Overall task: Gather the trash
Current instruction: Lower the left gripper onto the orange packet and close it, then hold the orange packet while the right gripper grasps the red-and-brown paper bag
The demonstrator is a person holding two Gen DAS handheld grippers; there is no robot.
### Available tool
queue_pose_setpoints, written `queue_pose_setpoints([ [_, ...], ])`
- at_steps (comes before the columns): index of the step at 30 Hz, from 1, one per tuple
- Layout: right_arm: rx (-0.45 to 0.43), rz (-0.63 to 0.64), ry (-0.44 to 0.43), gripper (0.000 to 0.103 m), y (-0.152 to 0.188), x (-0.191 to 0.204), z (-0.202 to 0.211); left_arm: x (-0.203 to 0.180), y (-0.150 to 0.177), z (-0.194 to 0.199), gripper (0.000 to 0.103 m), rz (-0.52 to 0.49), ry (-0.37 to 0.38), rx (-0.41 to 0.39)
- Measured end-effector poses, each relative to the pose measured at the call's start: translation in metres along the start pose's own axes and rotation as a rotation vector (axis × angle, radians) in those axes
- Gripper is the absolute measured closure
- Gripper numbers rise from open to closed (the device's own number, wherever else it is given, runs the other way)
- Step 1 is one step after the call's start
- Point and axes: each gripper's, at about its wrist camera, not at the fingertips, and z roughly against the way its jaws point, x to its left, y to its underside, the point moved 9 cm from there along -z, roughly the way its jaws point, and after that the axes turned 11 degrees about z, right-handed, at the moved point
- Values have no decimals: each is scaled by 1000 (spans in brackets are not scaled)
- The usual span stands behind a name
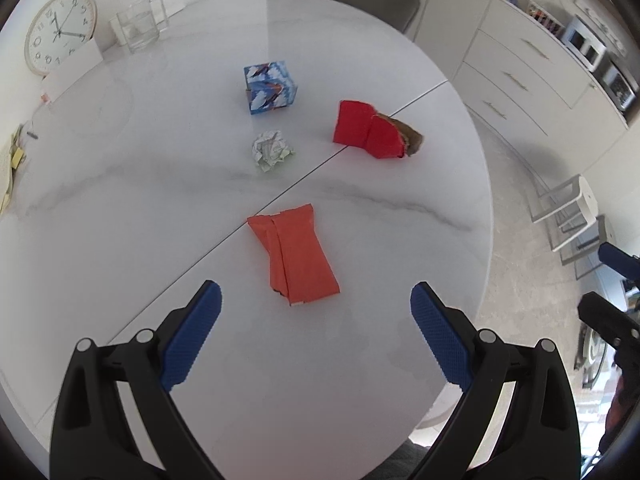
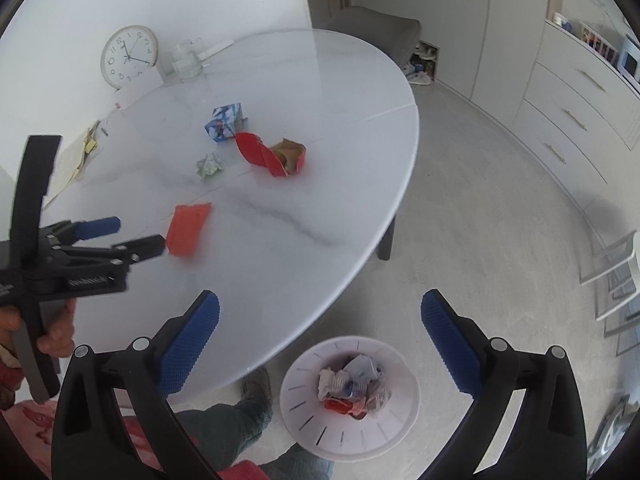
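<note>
Above the white bin [image 2: 304, 380], right gripper [image 2: 320, 312] fingers wide, empty, left gripper [image 1: 316, 304] likewise over orange wrapper [image 1: 298, 256].

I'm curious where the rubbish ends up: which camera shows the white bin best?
The right wrist view. There the white bin stands on the floor beside the table, seen from above with crumpled scraps inside. The left wrist view does not show the bin at all.

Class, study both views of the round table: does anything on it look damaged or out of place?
Yes. The red carton lies tipped over, torn open with its brown inside showing. A crumpled paper ball and a flattened orange wrapper also litter the table.
</note>
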Motion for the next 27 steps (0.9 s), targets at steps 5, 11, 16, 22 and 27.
queue_pose_setpoints([
  [5,-3,49,-27,3,-30,-7,-21,1,-7,-29,17,83,-48,18],
  [11,-2,84,-54,3,-55,-13,-42,-2,-16,-59,23,144,-85,30],
  [16,1,93,-84,3,-67,-14,-54,2,-16,-76,46,185,-98,53],
  [22,3,112,-114,3,-74,-9,-64,2,-17,-77,64,182,-116,42],
  [27,14,137,-150,3,-84,-1,-79,3,-17,-74,67,167,-115,50],
])
